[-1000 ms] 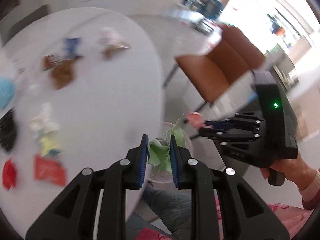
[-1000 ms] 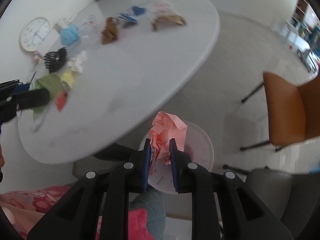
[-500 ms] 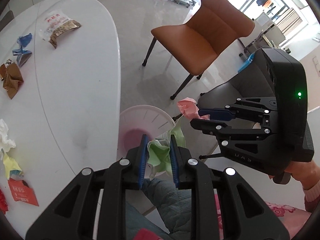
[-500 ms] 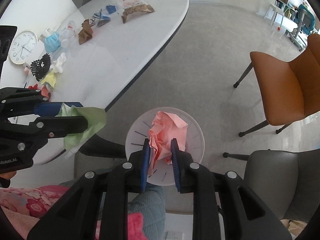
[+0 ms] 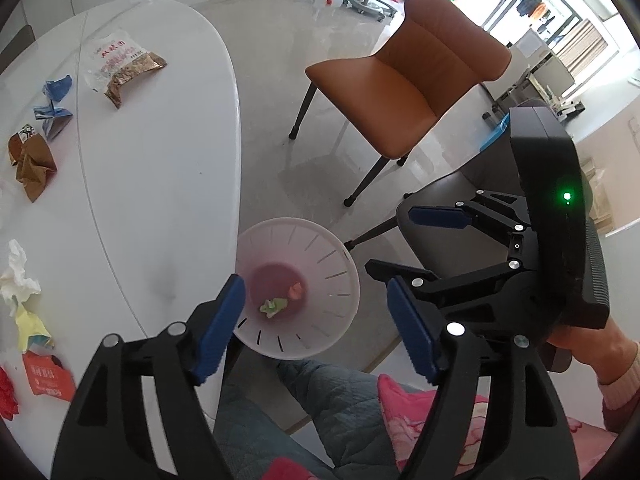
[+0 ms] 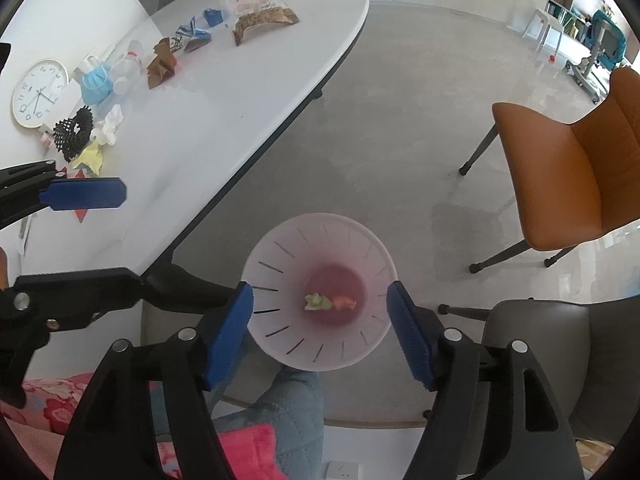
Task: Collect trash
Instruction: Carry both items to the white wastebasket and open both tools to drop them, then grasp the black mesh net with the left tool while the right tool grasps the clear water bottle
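A white waste bin (image 5: 320,344) (image 6: 280,344) stands on the floor beside the white table (image 5: 160,200) (image 6: 248,80). At its bottom lie a green paper wad (image 5: 274,306) (image 6: 317,302) and a pink paper wad (image 5: 297,291) (image 6: 345,303). My left gripper (image 5: 316,324) is open and empty above the bin; it also shows in the right wrist view (image 6: 84,236). My right gripper (image 6: 320,332) is open and empty above the bin; it also shows in the left wrist view (image 5: 424,248). Wrappers, tissue and paper scraps (image 5: 32,164) (image 6: 160,64) lie on the table.
An orange chair (image 5: 408,76) (image 6: 568,168) stands on the floor beyond the bin. A grey chair (image 6: 540,360) is at the right. A clock (image 6: 38,92), a blue mask (image 6: 96,84) and a black mesh piece (image 6: 74,132) lie on the table. The person's legs are below.
Both grippers opened over the bin. The green wad dropped from the left and the pink wad from the right; both now lie at the bin's bottom.
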The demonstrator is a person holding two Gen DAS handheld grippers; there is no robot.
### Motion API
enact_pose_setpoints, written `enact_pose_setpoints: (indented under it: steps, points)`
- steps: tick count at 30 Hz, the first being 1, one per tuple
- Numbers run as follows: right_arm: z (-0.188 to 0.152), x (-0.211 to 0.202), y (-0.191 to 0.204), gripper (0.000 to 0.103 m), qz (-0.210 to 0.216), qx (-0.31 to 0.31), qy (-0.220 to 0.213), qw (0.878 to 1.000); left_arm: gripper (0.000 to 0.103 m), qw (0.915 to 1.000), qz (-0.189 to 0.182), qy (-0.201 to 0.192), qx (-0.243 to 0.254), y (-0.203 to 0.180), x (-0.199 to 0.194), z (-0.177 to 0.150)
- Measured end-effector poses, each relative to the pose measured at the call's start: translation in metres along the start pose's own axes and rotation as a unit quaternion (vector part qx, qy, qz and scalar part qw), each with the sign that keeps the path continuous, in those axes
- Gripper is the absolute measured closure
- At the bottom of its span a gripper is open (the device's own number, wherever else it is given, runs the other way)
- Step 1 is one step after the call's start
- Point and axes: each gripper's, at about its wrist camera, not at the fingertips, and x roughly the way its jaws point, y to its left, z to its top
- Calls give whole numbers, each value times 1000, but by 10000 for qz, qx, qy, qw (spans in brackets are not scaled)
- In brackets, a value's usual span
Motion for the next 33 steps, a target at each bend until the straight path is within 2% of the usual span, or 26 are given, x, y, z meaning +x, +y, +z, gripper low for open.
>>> enact_pose_setpoints:
  steps: [5,7,10,13,19,25,28,33]
  points:
    - [7,-10,0,23,-191,-39,-114,9997,27,9998,128,-155,-63,5,-14,1]
    - [14,-18,4,17,-228,-89,-215,9995,25,9993,249,-233,-135,10,-24,0]
    - [27,-30,18,7,-106,-180,-413,9989,18,9972,458,-413,-419,28,-48,-7]
    - [48,-39,47,2,30,-407,-627,9972,10,9923,793,-595,-748,52,-72,-19]
    - [86,-34,130,2,461,-950,-795,9912,8,9732,1460,-851,-1558,131,-123,-60]
    - [122,-15,211,2,723,-1131,-831,9875,8,9423,1933,-1100,-2502,238,-168,-107]
    - [136,-6,239,2,749,-1128,-837,9873,8,9350,1975,-1174,-2703,281,-176,-113]
    - [165,9,280,2,685,-1034,-856,9886,8,9345,1960,-1079,-2769,334,-163,-105]
